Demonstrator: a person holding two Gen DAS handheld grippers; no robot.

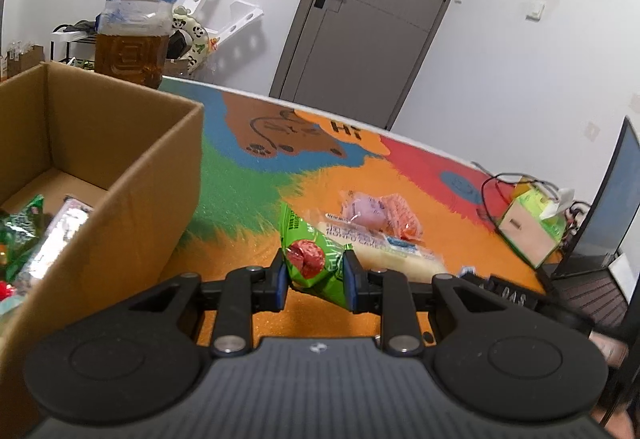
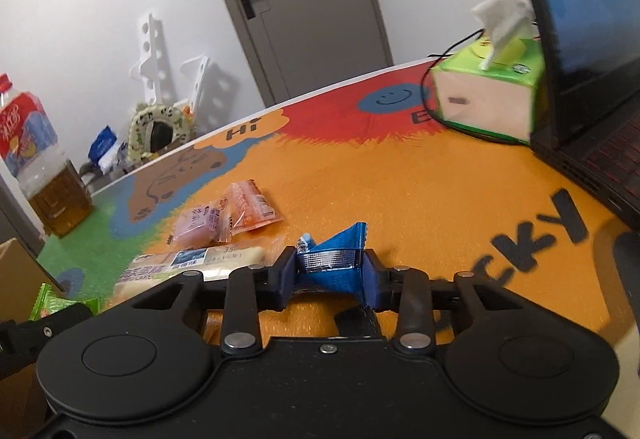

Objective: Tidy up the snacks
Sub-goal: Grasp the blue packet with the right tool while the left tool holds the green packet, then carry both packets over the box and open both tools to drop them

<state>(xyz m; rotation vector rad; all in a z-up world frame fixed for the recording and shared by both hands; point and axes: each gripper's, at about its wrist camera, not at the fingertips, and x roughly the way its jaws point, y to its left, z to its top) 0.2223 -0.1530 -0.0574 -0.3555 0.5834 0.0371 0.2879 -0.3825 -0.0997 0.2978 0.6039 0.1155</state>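
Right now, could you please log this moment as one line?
left gripper: shut on green packet | right gripper: shut on blue packet | box: partly filled

Bare mat (image 2: 400, 199) lies open between the snack packets (image 2: 228, 217) and the laptop (image 2: 592, 143).

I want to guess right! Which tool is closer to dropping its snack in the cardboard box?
Probably the left tool: it grips the green packet right beside the cardboard box. The right tool, with the blue packet, sits farther away.

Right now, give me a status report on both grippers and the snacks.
Left gripper shut on green snack packet. Right gripper shut on blue snack packet. Cardboard box beside left gripper, part filled. Three snacks on mat; nothing in the way.
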